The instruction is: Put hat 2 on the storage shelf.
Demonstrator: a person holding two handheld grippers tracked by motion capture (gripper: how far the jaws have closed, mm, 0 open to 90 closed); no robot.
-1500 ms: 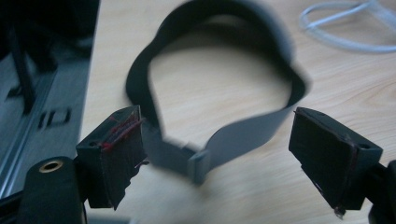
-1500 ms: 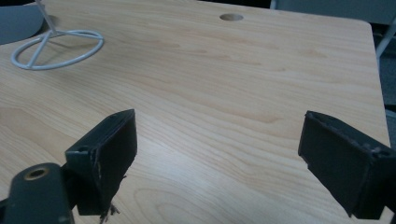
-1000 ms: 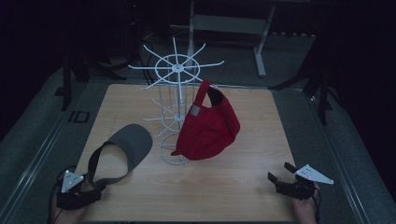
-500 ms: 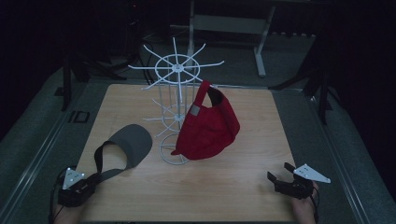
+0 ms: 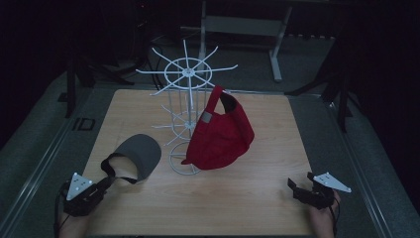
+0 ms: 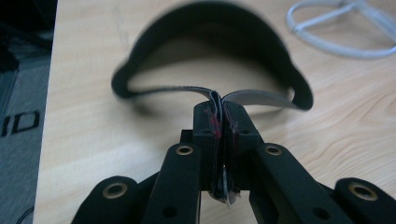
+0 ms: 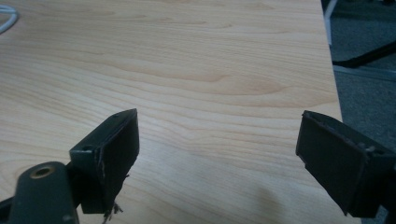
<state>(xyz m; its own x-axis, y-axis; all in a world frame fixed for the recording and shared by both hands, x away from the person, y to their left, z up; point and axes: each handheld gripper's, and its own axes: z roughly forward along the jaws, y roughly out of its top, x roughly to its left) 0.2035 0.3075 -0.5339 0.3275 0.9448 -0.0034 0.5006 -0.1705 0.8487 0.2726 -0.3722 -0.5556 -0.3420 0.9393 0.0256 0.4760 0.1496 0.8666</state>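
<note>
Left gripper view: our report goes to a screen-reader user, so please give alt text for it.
The left gripper is shut on the thin strap of a dark visor, pinching it into a fold. The visor's band loops out over the light wooden table. Part of a white wire rack base sits at the upper right.

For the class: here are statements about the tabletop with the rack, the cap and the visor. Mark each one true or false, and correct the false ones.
1. The left tongs pinch the strap of the grey visor. True.
2. The red cap lies flat on the table. False: it hangs on the white wire rack.
3. The right tongs are open with nothing between them. True.
4. The right tongs grip the rack's base ring. False: they hover over bare wood near the table's right edge.
5. The visor is red. False: it is dark grey.
</note>
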